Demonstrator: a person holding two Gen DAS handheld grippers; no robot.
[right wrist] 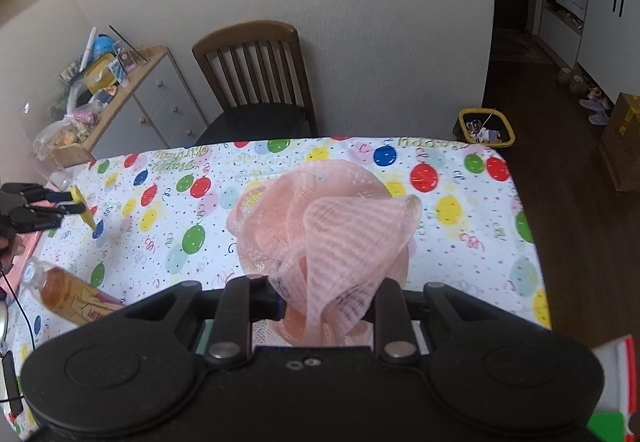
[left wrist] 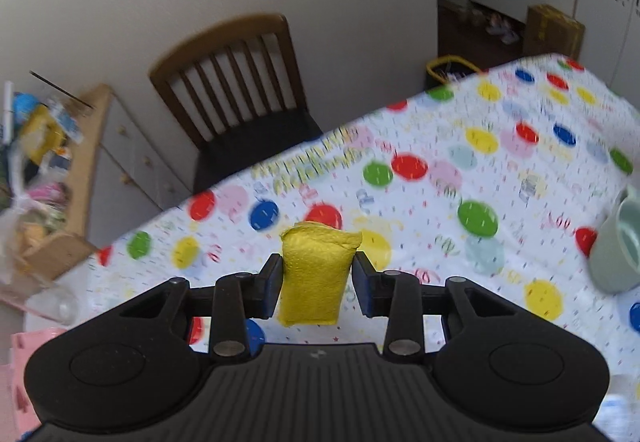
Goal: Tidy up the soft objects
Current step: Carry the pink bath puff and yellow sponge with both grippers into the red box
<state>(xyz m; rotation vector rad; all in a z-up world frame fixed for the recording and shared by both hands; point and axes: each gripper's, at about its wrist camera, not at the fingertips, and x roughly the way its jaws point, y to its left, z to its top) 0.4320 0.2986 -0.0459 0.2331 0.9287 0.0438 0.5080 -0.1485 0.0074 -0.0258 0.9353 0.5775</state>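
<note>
Left wrist view: the left gripper (left wrist: 316, 280) pinches a yellow sponge (left wrist: 316, 274) above the table (left wrist: 440, 209) near its left edge; keep the squeeze light.

Right wrist view: the right gripper (right wrist: 326, 306) clamps a pink mesh puff (right wrist: 320, 226) over the table's middle; lower it gently before letting go.

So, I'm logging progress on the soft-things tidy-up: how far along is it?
Nothing looks put away yet. In hand: the left gripper squeezes a yellow sponge above the tablecloth, and the right gripper holds a pink mesh pouf. Left: setting both down somewhere; no container for them shows.
</note>
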